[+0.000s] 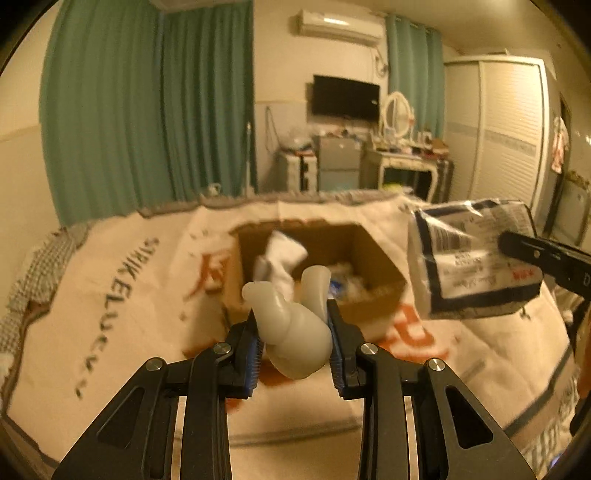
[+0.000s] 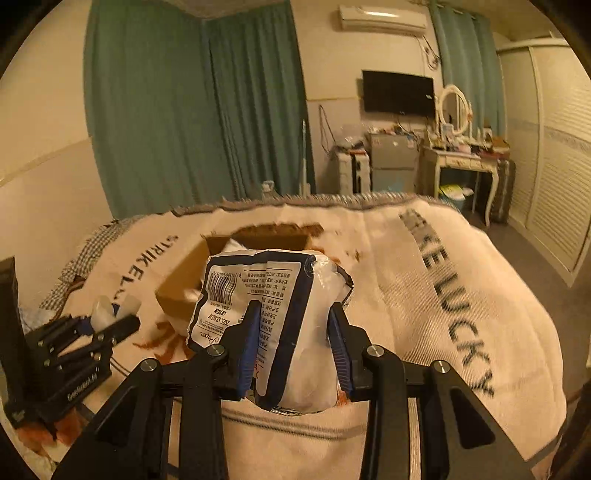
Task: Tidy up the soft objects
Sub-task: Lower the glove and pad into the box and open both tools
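In a bedroom lit in warm yellow, two hand-held grippers hang over a bed spread with a cream blanket (image 2: 399,280) printed in large dark letters reading "STRIKE LUCKY" and in orange characters. The left gripper (image 1: 293,332) is clamped on a pale, soft rubbery toy (image 1: 291,325) with two rounded lobes pointing up, its blue-padded fingers (image 1: 255,354) pressing the toy from both sides, above the blanket and just in front of an open cardboard box (image 1: 373,258). The box sits on the blanket near the middle of the bed; a white sock (image 1: 282,258) and some other white and blue items, too blurred to identify, lie inside. The right gripper (image 2: 291,332) is squeezed on a soft pack of tissues (image 2: 273,306) in white wrapping with a dark blue border, barcode and fine print, held in the air just short of the box and above the blanket; in the left wrist view the same pack floats at the right, beside the box. A checked sheet (image 1: 33,273) shows at the left edge of the bed. Beyond the bed, green curtains (image 2: 184,110) cover the left wall and a window by the corner; an air conditioner (image 2: 382,16) is mounted high, a dark television (image 2: 398,92) hangs on the wall, and below it stand a small grey fridge (image 2: 391,162), a cluttered white dressing table (image 2: 461,162) with an oval mirror (image 2: 455,109), and a white slatted wardrobe (image 2: 561,155).
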Demonstrator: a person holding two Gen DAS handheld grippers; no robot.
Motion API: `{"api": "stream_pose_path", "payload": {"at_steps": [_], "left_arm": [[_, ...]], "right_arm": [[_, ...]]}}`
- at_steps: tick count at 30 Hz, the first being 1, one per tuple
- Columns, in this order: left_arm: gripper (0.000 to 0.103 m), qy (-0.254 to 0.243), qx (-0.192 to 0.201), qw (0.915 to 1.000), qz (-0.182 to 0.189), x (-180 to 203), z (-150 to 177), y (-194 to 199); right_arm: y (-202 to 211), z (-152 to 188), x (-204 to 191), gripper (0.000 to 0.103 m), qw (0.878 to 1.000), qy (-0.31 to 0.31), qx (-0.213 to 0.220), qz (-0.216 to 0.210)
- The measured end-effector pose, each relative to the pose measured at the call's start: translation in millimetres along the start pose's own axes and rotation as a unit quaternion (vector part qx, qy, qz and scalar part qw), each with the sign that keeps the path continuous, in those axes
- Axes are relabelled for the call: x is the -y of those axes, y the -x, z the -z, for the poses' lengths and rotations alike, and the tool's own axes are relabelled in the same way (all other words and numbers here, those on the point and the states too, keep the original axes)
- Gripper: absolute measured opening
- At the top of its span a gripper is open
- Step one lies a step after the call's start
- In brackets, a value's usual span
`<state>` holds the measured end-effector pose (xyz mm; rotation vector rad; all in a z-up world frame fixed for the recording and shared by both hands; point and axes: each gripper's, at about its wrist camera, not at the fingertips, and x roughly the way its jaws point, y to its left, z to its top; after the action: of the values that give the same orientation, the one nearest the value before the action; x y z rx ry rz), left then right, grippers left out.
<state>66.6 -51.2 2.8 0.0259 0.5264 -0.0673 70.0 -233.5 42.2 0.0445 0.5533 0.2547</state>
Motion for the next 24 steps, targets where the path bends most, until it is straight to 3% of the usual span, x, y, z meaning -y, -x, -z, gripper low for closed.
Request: {"api": "stream_pose_path", "payload": {"at_steps": [11,24], "left_arm": [[0.030,0.005,0.007,0.9999,-0.015,-25,-44,-58],[0.030,-0.017,-0.032,0.9993,-0.005,-18,-45,-160]], "right_arm": [[-61,-67,-12,0.035,0.999,0.021,0.017,-0.024],[-205,-75,-13,0.035,0.998,-0.008,-0.038,-0.054]]}}
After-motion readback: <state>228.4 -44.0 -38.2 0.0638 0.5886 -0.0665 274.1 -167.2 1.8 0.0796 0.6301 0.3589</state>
